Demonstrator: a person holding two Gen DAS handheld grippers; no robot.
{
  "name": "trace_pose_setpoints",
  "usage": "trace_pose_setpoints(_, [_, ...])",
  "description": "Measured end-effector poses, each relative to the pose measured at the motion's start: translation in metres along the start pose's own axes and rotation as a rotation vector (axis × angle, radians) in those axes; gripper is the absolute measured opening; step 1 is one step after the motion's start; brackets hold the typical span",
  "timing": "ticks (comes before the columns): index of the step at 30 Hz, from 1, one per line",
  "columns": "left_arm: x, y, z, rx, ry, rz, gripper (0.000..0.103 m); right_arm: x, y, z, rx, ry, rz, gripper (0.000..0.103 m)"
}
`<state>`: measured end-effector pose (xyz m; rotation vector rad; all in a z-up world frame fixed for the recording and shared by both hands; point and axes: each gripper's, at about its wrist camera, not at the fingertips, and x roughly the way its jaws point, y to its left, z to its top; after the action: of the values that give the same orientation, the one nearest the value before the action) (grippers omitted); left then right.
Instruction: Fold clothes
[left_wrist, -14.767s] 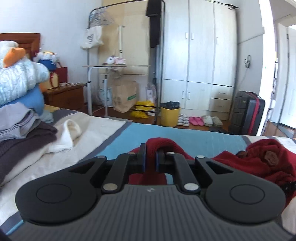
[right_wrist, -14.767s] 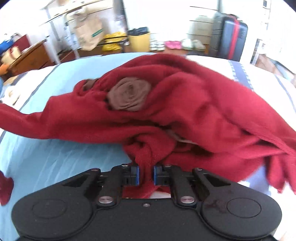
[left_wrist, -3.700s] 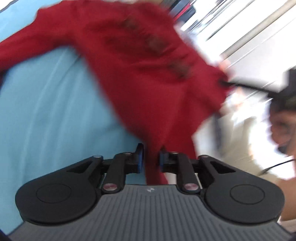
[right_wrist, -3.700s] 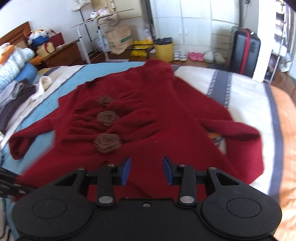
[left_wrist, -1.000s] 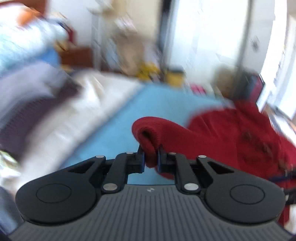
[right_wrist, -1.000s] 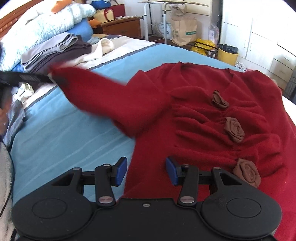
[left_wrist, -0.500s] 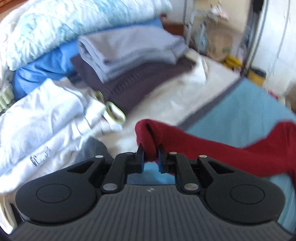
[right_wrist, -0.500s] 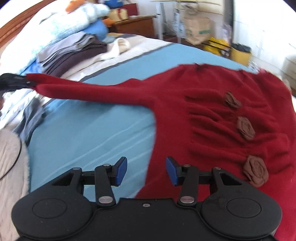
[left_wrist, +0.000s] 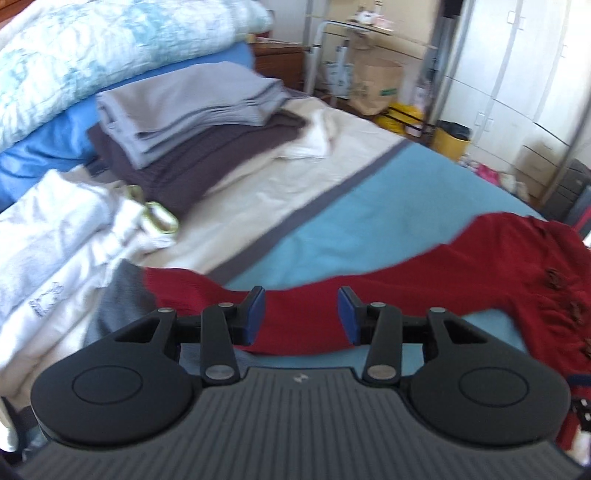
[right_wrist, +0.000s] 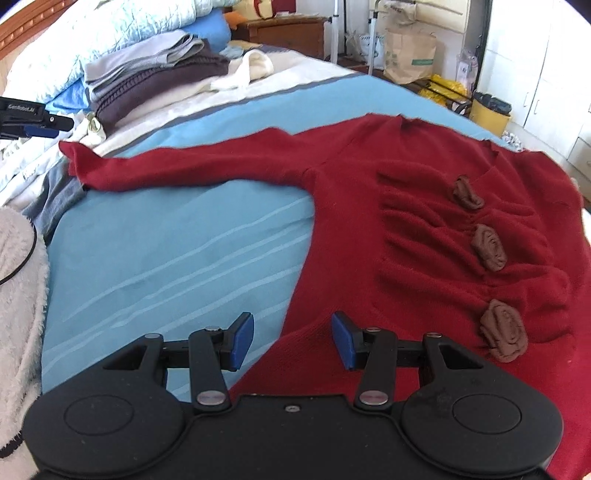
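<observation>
Since half a second ago your left gripper let the sleeve go, jaws opening above it. Your red sweater lies flat on the bed, sleeve outstretched; right gripper's jaws are half-spread, empty.

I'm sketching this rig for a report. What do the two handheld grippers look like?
Both are matte black with two round discs at the sides, silver rivets on the linkage arms and blue pads on the fingers. The left gripper has a grey ribbed body; the right gripper has a smooth black one. A fluffy white sleeve shows beside it.
</observation>
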<state>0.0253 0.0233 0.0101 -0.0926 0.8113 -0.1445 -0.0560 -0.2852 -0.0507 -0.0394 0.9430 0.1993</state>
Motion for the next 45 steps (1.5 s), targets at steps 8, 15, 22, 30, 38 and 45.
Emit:
trace_pose_setpoints(8, [-0.018, -0.095, 0.006, 0.19, 0.022, -0.192, 0.05, -0.05, -0.044, 0.019, 0.132, -0.099, -0.158, 0.053])
trace_pose_setpoints(15, [-0.017, -0.188, 0.017, 0.343, 0.086, -0.328, 0.055, -0.136, -0.124, 0.025, 0.366, -0.047, -0.32, 0.055])
trace_pose_setpoints(22, [-0.004, -0.273, 0.009, 0.48, 0.088, -0.36, 0.057, -0.201, -0.174, -0.003, 0.466, 0.149, -0.463, 0.063])
trace_pose_setpoints(30, [0.037, -0.316, -0.01, 0.492, 0.127, -0.444, 0.064, -0.192, -0.255, -0.043, 0.849, 0.139, -0.282, 0.068])
trace_pose_setpoints(38, [0.096, -0.351, -0.019, 0.501, 0.129, -0.496, 0.064, -0.09, -0.327, -0.097, 1.447, -0.085, -0.051, 0.067])
trace_pose_setpoints(45, [0.125, -0.391, -0.019, 0.522, 0.098, -0.561, 0.064, -0.04, -0.343, -0.127, 1.61, -0.129, -0.028, 0.068])
